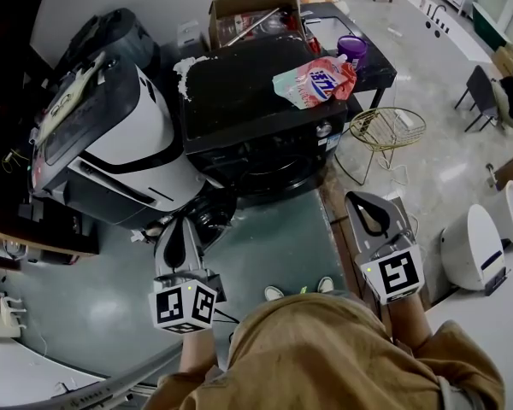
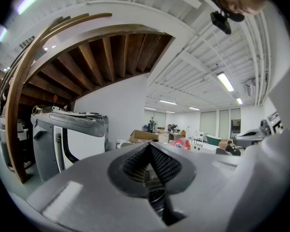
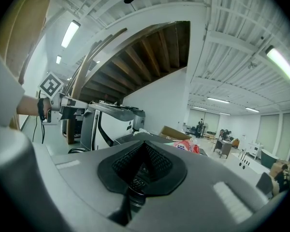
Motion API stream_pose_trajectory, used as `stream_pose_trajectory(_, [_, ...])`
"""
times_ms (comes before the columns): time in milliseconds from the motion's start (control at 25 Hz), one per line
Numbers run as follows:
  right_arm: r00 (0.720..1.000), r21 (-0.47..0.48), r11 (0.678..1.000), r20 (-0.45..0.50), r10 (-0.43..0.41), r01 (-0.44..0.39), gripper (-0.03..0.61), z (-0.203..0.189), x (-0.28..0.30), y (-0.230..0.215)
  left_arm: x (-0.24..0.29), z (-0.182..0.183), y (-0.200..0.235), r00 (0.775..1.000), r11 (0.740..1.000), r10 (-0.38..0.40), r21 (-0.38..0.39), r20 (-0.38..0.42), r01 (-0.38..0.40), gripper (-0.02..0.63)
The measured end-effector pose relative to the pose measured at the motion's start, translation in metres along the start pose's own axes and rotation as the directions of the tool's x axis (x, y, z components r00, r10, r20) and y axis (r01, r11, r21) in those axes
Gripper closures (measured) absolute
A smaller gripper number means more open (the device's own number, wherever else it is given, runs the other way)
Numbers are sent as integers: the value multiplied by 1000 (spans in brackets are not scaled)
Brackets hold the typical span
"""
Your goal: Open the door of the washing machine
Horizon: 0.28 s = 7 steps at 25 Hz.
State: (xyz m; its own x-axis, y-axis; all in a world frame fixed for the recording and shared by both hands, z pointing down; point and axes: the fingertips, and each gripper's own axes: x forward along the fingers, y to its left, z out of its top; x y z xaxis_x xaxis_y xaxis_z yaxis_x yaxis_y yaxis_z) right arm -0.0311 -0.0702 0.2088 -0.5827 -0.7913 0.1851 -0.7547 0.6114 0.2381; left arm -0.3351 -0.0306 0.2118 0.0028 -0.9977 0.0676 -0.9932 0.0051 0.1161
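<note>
The black washing machine (image 1: 248, 92) stands ahead of me, its dark front (image 1: 269, 169) facing me. A round dark part with a shiny ring (image 1: 212, 213) juts out at its front left corner; I cannot tell whether that is the door. My left gripper (image 1: 178, 222) is shut and empty, its tip just left of that round part. My right gripper (image 1: 356, 196) is also shut and empty, held in the air off the washer's front right corner. In each gripper view the jaws meet at the tip, on the left gripper (image 2: 149, 145) and on the right gripper (image 3: 144, 143).
A pink detergent pouch (image 1: 316, 79) lies on the washer's top. A large white and grey machine (image 1: 111, 143) stands close on the left. A gold wire stand (image 1: 386, 131), a black table (image 1: 372, 67) with a purple bottle (image 1: 352, 49), and a cardboard box (image 1: 252, 15) are behind and to the right.
</note>
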Motion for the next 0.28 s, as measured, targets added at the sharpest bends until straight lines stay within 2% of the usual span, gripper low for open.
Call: stream_pose_trajectory(280, [1000,-2,1000,4,-2,2,574,-1,0,1,2,-2,0,1000,1000,-7,-1,2,7,554])
